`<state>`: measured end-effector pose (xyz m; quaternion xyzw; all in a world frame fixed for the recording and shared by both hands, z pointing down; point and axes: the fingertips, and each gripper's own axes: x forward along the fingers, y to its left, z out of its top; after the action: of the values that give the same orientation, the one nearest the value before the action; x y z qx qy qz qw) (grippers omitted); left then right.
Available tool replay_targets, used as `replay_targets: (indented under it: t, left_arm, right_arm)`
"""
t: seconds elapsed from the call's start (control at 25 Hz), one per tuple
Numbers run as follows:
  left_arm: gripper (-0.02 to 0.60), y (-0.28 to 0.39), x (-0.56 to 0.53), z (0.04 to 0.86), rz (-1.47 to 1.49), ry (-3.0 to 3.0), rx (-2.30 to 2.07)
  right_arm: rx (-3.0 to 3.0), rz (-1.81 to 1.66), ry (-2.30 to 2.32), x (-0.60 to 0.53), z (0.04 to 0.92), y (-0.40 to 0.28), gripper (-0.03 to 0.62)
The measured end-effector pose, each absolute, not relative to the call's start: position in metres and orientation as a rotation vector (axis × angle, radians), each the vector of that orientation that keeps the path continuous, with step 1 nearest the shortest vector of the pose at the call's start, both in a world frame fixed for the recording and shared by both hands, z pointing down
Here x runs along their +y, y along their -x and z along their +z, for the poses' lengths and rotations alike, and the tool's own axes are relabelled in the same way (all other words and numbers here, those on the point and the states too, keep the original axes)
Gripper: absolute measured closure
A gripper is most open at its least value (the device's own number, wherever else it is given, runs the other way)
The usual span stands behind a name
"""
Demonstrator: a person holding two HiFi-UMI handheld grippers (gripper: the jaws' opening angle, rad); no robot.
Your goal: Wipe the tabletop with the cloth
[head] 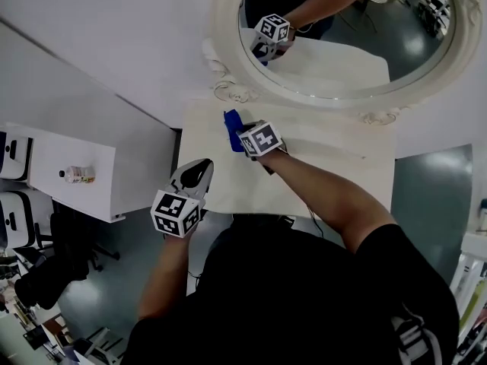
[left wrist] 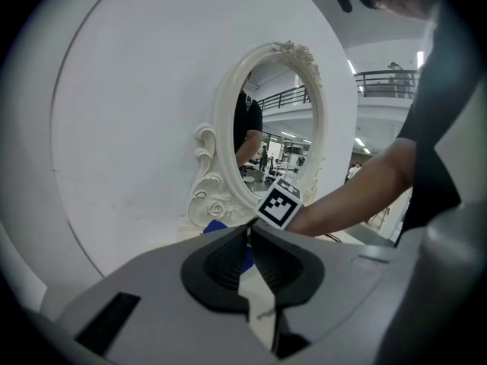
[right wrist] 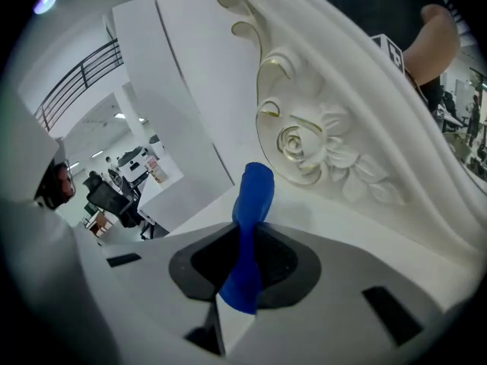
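Two grippers show in the head view. The right arm reaches forward across the table (head: 335, 166), and the right gripper (head: 242, 134) sits at its 11 o'clock corner, pinching the blue cloth (head: 231, 122) close before the mirror (head: 226, 29). The left arm is bent, and the left gripper (head: 202, 166) hangs over the table's left edge at about 8 o'clock, aimed toward 1 o'clock and well apart from the cloth. Off the table at 9 o'clock stands a white cabinet (head: 53, 154) bearing a small bottle (head: 78, 175), with a dark chair (head: 46, 276) at 7 o'clock. The left gripper view adds what the head view cannot: its jaws are pressed together with nothing between them. Beyond them at 12 o'clock is the right gripper's cube (left wrist: 280, 206), a sliver of blue at 11, and the mirror upright against the wall. In the right gripper view the jaws are clamped on the cloth, a fold sticking up past the tips toward 12 o'clock. The frame's carved rose (right wrist: 300, 147) sits just behind at 1 o'clock. The fold hides the table straight ahead, and whether the cloth touches the table cannot be told.
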<state>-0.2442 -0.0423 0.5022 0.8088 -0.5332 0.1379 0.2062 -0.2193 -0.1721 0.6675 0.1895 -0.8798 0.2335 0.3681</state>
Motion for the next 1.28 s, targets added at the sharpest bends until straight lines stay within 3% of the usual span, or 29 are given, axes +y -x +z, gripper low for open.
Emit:
replay_targets:
  t: [0.32, 0.6, 0.88, 1.28]
  left_arm:
    - [0.557, 0.272, -0.048, 0.511, 0.396, -2.219, -1.501]
    - [0.557, 0.28, -0.054, 0.512, 0.41, -2.22, -1.493]
    - [0.557, 0.269, -0.062, 0.514, 0.412, -2.245, -1.462]
    - [0.557, 0.213, -0.078, 0.51, 0.419, -2.328, -1.367]
  right_arm:
    - [-2.237, 0.74, -0.492, -0.196, 0.684, 0.279, 0.546]
    - [-2.179, 0.792, -0.531, -0.21, 0.706, 0.281, 0.546]
    - [-2.135, 0.756, -0.576, -0.216, 0.711, 0.246, 0.546]
    - [-2.065, 0.765, -0.731, -0.236, 0.714, 0.135, 0.546]
